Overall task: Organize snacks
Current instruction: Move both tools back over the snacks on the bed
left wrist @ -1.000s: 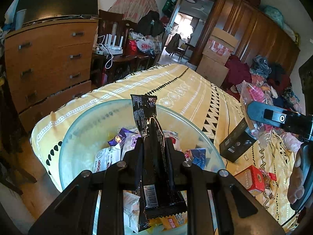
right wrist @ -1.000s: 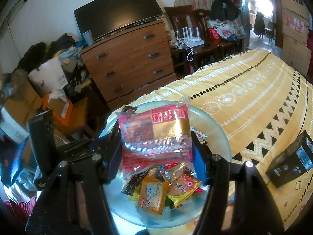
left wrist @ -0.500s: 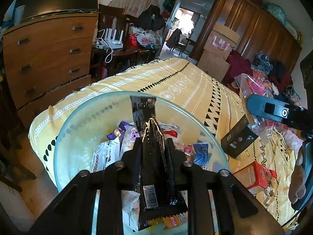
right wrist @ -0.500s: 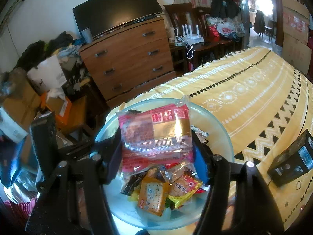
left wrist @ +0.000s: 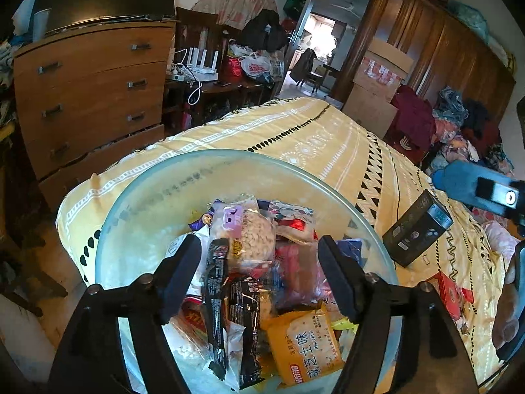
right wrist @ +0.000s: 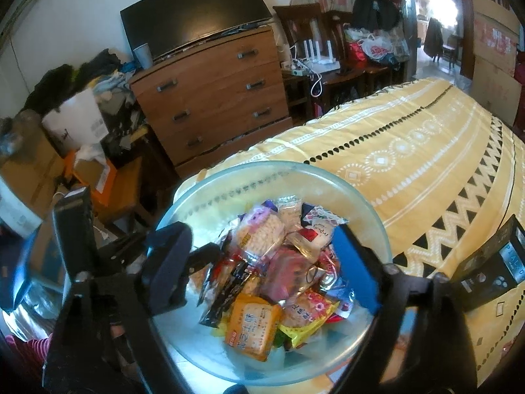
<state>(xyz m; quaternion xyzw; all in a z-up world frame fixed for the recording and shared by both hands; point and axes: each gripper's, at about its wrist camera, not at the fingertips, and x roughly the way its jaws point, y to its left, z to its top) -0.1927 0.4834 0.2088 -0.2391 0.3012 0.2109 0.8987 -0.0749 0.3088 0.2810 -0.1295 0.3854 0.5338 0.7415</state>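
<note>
A glass bowl (left wrist: pixel 229 157) (right wrist: pixel 262 167) full of wrapped snacks stands on the near end of a yellow bedspread (left wrist: pixel 328 138). My left gripper (left wrist: pixel 259 256) hovers over the pile, its jaws opening with nothing pressed between them. The black snack bar (left wrist: pixel 215 295) lies loose on the heap below it. My right gripper (right wrist: pixel 262 252) is also over the bowl, jaws opening. The pink packet (right wrist: pixel 288 272) rests on the pile between and beneath its fingers, free of the pads. An orange packet (left wrist: pixel 305 348) (right wrist: pixel 252 325) lies at the near side.
A black box (left wrist: pixel 416 229) (right wrist: pixel 492 262) and a red box (left wrist: pixel 449 292) lie on the bedspread right of the bowl. A wooden dresser (left wrist: pixel 92 92) (right wrist: pixel 213 92) stands beyond the bed's end. Boxes and clothes crowd the floor around.
Both grippers have opened. The black bar dropped from the left gripper into the bowl, and the pink packet dropped from the right gripper onto the pile.
</note>
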